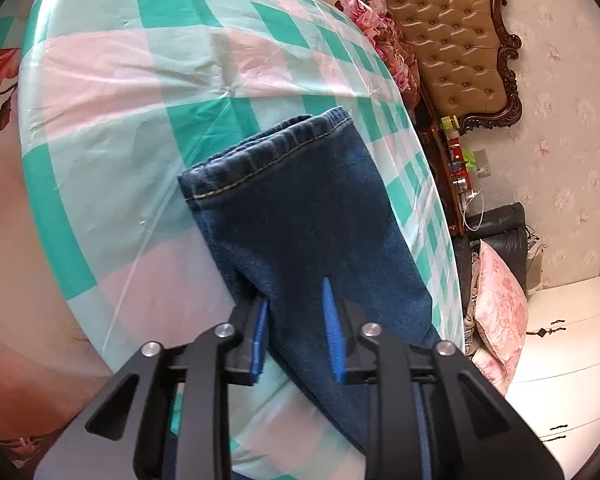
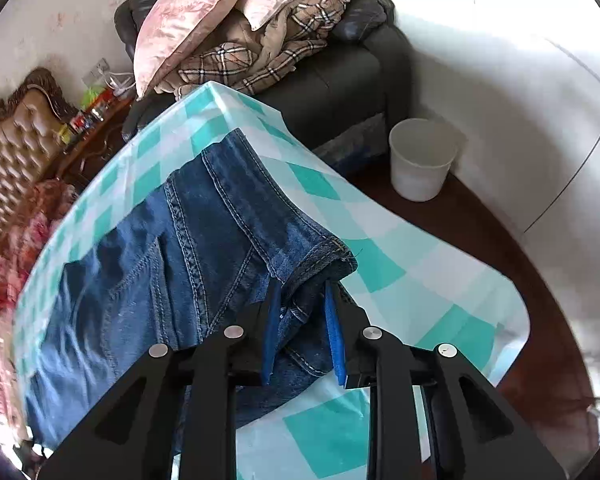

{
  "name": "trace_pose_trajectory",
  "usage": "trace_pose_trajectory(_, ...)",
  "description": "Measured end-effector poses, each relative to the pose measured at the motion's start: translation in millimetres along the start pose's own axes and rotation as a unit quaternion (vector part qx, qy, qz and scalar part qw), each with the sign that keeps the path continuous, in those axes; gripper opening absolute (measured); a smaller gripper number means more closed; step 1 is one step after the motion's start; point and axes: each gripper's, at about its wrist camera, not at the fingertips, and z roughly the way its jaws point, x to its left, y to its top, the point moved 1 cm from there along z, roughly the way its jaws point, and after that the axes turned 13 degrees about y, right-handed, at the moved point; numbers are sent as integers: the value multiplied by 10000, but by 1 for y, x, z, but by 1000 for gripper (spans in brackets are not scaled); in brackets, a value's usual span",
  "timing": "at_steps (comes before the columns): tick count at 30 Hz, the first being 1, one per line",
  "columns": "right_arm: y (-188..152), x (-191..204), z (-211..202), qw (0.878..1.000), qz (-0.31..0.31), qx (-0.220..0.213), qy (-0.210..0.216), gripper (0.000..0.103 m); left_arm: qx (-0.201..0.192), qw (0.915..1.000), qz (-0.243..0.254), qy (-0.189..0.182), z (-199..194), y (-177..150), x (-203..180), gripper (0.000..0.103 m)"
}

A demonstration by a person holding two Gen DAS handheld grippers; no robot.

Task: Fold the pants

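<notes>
Dark blue denim pants [image 1: 300,216] with yellow-tan stitching lie on a bedsheet [image 1: 140,80] checked in teal, pale mint and pink-white. Both grippers are black with bright blue pads [image 2: 334,332]. The tufted headboard [image 1: 452,32] is tan.

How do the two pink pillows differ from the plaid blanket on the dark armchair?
The pink pillows have a soft floral print and a smooth sheen; the plaid blanket shows dark check lines on beige. The pillows are plump and keep their shape; the blanket is crumpled in loose folds. The pillows lie on top, the blanket under them. Both are piled on the dark armchair.
</notes>
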Motion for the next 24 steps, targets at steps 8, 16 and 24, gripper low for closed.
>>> trace_pose_trajectory(8,-5,-1,-6,9997,-150,-133,-139,7,28,9998,28,186,1,2,5,3)
trace_pose_trajectory(16,-15,4,-30,9993,-238,-219,-185,7,-27,10000,-73,42,-5,3,14,3)
trace_pose_trajectory(24,-12,0,-36,9997,-2,-250,29,6,-107,9995,-280,-99,-15,4,16,3)
